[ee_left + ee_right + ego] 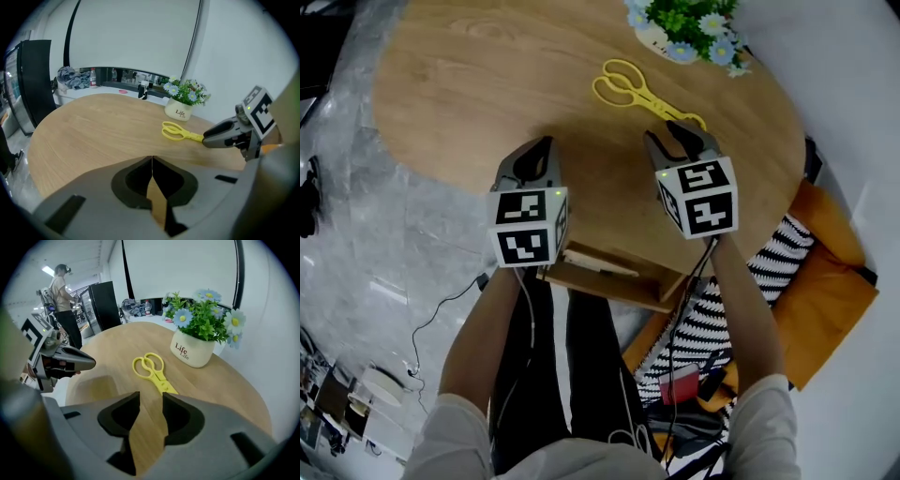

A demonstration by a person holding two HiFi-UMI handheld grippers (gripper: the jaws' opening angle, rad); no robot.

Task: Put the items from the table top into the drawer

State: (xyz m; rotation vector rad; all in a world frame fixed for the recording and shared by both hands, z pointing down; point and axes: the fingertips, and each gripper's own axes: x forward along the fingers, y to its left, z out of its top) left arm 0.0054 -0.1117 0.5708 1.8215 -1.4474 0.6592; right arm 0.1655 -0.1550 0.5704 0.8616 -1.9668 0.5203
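Yellow scissors lie flat on the round wooden table, handles pointing toward a white pot of flowers. My right gripper is open just short of the blade tips, with nothing between its jaws. My left gripper is shut and empty over bare wood near the table's front edge. Below that edge a wooden drawer stands pulled out. Each gripper shows in the other's view: the right gripper, the left gripper.
An orange cushion with striped cloth sits at the right below the table. A cable trails over the grey floor. Far off, a person stands by a black cabinet.
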